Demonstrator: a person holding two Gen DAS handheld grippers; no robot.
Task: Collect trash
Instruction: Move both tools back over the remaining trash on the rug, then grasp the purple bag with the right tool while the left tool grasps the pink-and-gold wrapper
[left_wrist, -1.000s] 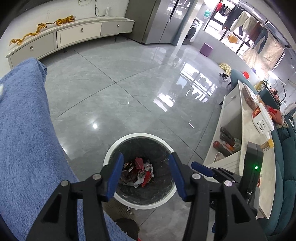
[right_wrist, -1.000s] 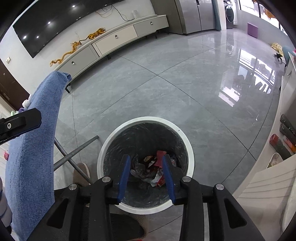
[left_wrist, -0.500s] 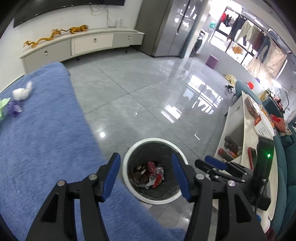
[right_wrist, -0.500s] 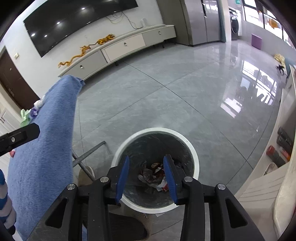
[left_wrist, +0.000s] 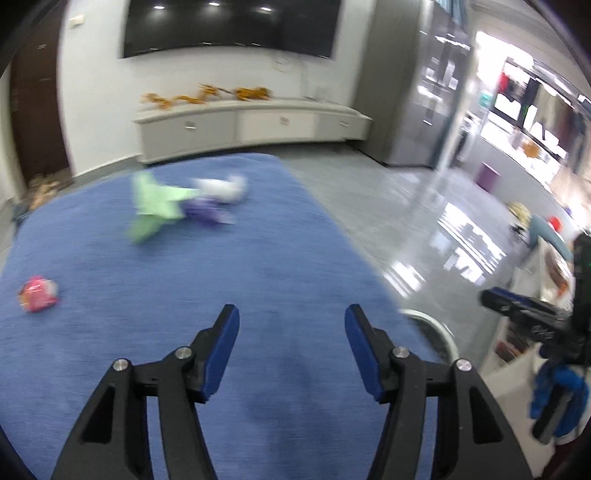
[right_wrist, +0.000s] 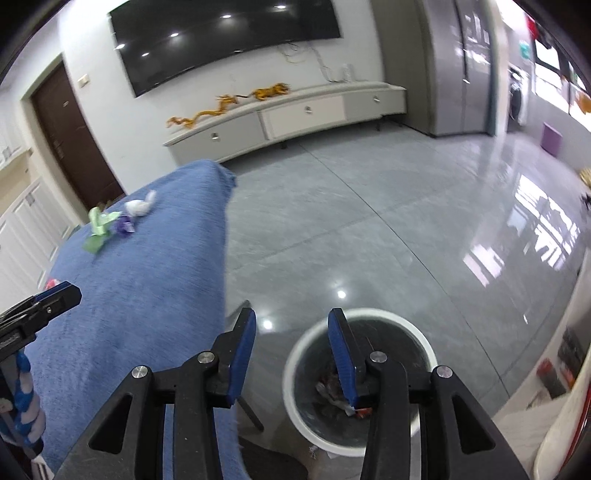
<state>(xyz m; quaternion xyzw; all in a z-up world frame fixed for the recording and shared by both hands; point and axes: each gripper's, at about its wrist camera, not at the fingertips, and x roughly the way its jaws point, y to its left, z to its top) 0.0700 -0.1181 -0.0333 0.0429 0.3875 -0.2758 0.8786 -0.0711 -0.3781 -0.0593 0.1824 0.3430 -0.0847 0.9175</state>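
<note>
Both grippers empty, trash left on the blue cloth

The left gripper and right gripper have just been opening, nothing between the jaws. Green, purple and white scraps and a pink wrapper lie on the blue cloth; the bin stands beside it.

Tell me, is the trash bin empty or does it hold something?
Not empty: crumpled wrappers lie at the bottom of the trash bin, well below its white rim.
</note>
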